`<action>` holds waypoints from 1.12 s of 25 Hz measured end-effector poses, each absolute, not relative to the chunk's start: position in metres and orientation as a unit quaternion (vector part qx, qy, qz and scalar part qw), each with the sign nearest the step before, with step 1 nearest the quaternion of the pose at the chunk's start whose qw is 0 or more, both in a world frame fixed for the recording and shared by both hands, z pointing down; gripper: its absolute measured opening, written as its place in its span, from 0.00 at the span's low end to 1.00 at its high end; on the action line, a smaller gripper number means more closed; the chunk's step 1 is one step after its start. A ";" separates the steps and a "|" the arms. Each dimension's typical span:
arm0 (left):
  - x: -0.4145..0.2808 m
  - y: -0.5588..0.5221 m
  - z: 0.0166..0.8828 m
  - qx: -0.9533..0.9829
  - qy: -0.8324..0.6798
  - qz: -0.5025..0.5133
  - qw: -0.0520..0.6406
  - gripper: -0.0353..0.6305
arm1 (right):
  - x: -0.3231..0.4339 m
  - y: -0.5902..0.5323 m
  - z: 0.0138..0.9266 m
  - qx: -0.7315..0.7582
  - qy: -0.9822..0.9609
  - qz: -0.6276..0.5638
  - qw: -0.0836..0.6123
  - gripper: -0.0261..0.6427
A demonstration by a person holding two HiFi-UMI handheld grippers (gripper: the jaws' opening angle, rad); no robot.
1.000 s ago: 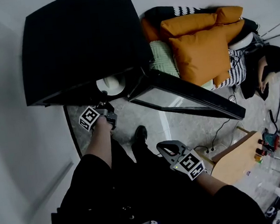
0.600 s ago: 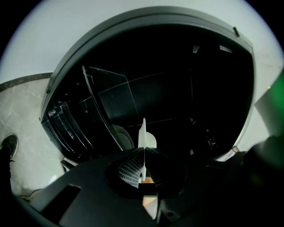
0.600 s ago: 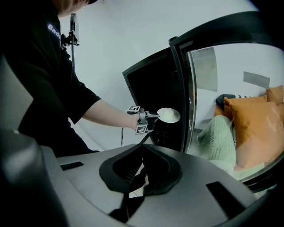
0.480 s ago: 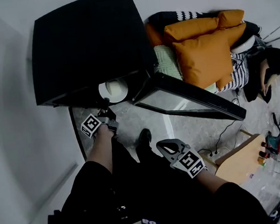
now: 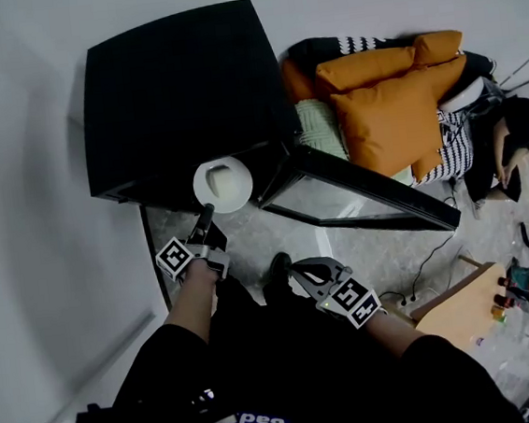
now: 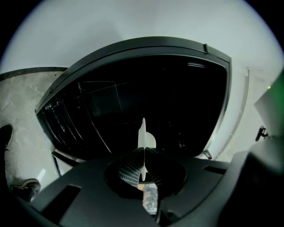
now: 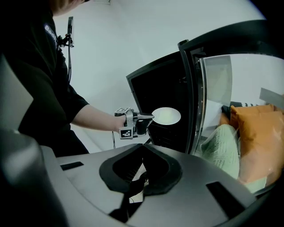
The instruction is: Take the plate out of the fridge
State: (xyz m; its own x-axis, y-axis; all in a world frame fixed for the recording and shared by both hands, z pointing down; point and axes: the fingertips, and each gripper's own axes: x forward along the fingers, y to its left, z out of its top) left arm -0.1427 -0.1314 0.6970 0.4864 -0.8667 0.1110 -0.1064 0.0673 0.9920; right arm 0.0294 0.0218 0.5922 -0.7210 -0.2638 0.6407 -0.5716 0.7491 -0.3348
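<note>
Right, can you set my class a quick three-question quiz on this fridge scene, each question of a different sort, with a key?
1. Multiple choice: what is the left gripper shut on? A) a mug B) the rim of the white plate C) a bottle
2. True or false: the glass door of the black fridge stands open.
3. Short answer: which gripper has nothing between its jaws?
Key: 1 B; 2 true; 3 the right gripper.
</note>
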 end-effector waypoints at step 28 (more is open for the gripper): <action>-0.151 -0.042 0.500 0.657 -0.334 -0.325 0.592 0.07 | -0.001 -0.012 0.538 0.223 -0.920 0.214 0.239 0.05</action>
State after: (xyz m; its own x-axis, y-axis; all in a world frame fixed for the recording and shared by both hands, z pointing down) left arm -0.1511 -0.0424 0.4998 0.5649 -0.8246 -0.0318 -0.0545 -0.0757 0.9956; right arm -0.0011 -0.0125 0.5381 -0.7857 -0.3089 0.5359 -0.5134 0.8089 -0.2864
